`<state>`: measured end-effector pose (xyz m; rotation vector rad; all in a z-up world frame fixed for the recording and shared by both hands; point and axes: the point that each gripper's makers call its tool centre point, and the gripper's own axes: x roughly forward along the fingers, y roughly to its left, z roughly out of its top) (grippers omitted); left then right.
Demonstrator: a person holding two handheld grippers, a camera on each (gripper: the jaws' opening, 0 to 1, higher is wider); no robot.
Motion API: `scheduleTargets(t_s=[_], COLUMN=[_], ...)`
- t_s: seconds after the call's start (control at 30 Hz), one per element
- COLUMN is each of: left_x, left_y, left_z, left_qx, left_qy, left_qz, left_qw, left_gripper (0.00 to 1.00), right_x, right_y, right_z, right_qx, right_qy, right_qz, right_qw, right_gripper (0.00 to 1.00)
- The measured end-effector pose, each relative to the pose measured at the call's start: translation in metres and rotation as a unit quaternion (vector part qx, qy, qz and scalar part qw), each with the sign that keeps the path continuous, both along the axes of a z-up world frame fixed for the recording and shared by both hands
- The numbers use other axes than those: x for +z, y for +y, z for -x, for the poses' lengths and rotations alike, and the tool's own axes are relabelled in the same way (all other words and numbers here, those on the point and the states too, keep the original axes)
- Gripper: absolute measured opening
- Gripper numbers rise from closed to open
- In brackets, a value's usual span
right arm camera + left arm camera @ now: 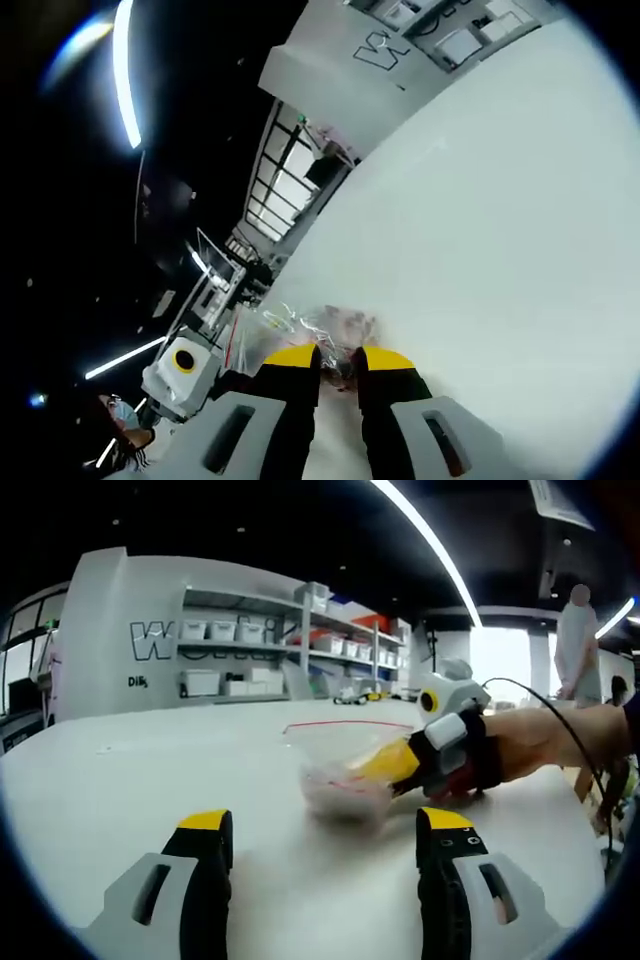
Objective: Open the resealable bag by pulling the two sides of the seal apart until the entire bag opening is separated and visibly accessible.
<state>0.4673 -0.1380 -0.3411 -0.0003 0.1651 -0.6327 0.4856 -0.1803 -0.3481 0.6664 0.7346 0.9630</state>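
Note:
A clear resealable bag point(340, 770) with a red seal line and pinkish contents lies on the white table point(140, 770), just ahead of my left gripper point(325, 825). That gripper's yellow-tipped jaws stand wide apart, open, short of the bag and holding nothing. My right gripper point(400, 762) reaches in from the right in a person's hand and pinches the bag's right edge. In the right gripper view, the right gripper point(339, 358) has its jaws nearly together with crinkled bag point(312, 325) plastic between them. The left gripper point(190, 385) shows at lower left there.
The table stretches wide and bare to the left and behind the bag. A grey wall unit with shelves of white boxes point(250, 650) stands beyond the far edge. A person point(578, 640) stands at the back right. A cable point(575, 740) trails over the hand.

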Motion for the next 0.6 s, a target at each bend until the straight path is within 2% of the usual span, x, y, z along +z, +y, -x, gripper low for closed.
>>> scheduleTargets(t_s=[0.17,0.4,0.6], left_x=[-0.001,-0.002,-0.001], left_y=[-0.003,-0.007,-0.009], left_z=[0.001,0.003,0.003], left_qx=[-0.006,-0.012,-0.018], left_qy=[-0.001,0.0,-0.003], left_qz=[-0.005,-0.008,-0.007], left_qw=[1.0,0.9999,0.9998], left_gripper=[0.74,0.74,0.73], right_x=[0.0,0.0,-0.001], right_y=[-0.001,-0.004,-0.002], right_z=[0.002,0.005,0.017], right_qx=[-0.008,-0.029,-0.035], right_qy=[0.008,0.041,0.053], right_qz=[-0.004,-0.029,-0.035], right_qw=[0.9999,0.9983,0.9974], right_gripper=[0.11,0.11,0.11])
